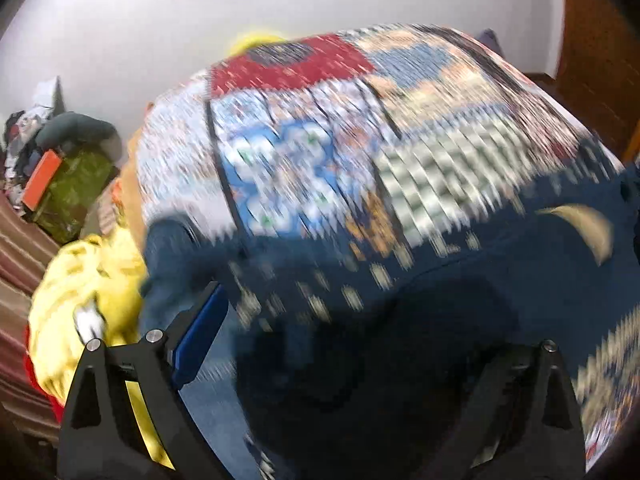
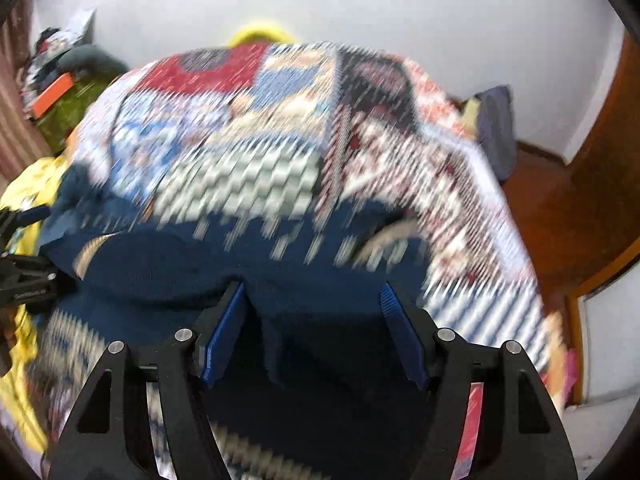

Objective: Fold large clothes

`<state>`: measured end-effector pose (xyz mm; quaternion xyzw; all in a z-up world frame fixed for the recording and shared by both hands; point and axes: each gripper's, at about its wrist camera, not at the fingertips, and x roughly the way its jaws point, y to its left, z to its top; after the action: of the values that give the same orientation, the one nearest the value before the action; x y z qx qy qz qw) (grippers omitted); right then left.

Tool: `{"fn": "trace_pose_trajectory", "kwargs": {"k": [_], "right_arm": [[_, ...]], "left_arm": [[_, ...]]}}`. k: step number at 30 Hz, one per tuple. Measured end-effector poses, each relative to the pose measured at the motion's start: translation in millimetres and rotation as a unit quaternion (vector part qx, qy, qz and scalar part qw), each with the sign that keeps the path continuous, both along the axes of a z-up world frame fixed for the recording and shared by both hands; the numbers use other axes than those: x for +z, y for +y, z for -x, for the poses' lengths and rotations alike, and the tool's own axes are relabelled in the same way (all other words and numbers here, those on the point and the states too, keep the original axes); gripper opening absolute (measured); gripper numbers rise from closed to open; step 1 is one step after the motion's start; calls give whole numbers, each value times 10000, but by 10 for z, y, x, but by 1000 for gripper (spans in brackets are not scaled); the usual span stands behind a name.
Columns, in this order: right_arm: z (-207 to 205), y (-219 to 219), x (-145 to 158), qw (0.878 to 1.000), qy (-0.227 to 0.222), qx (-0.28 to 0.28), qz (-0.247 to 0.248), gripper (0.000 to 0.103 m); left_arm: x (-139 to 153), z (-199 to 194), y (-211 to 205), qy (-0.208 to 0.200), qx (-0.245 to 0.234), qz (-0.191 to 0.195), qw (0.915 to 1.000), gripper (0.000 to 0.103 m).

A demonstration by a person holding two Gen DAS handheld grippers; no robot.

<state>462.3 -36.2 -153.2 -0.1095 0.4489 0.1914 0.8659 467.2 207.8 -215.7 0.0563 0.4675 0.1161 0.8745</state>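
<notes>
A dark blue patterned garment lies on a bed with a patchwork cover; both views are motion-blurred. My left gripper is open, its jaws wide apart, with the blue cloth bunched between them and hiding the right pad. In the right wrist view the same garment lies in front of my right gripper, which is open with both blue pads visible and cloth lying between them. The left gripper's body shows at the left edge of the right wrist view.
A yellow garment lies at the bed's left edge. A green box with an orange item and piled clutter sit by the white wall at left. A wooden door and floor are to the right.
</notes>
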Motion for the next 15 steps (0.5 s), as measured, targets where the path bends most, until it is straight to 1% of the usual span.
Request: {"fn": "trace_pose_trajectory", "kwargs": {"k": [3,5,7,9,10,12,15], "right_arm": [[-93,-22,194,9995,-220,-210,-51,65],[-55,-62,324,9991,-330,-156,-193,65],[55,-106,428,9984,-430,-14,-364,65],[169,-119,476,9977,-440,119,-502,65],[240,-124,483,9972,-398,217,-598,65],[364,-98,455,9953,-292,453,-798,65],[563,11,317,9922,-6,768,-985,65]], "left_arm": [[316,-143,157,-272,225,244,9991,96],[513,-100,198,-573,362,179,9975,96],[707,-14,214,-862,332,99,9957,96],[847,115,215,-1102,359,-9,9933,96],[876,147,212,-1138,347,0,9929,96],[894,244,175,-1115,162,194,9934,96],[763,444,-14,-904,-307,577,9938,96]]}}
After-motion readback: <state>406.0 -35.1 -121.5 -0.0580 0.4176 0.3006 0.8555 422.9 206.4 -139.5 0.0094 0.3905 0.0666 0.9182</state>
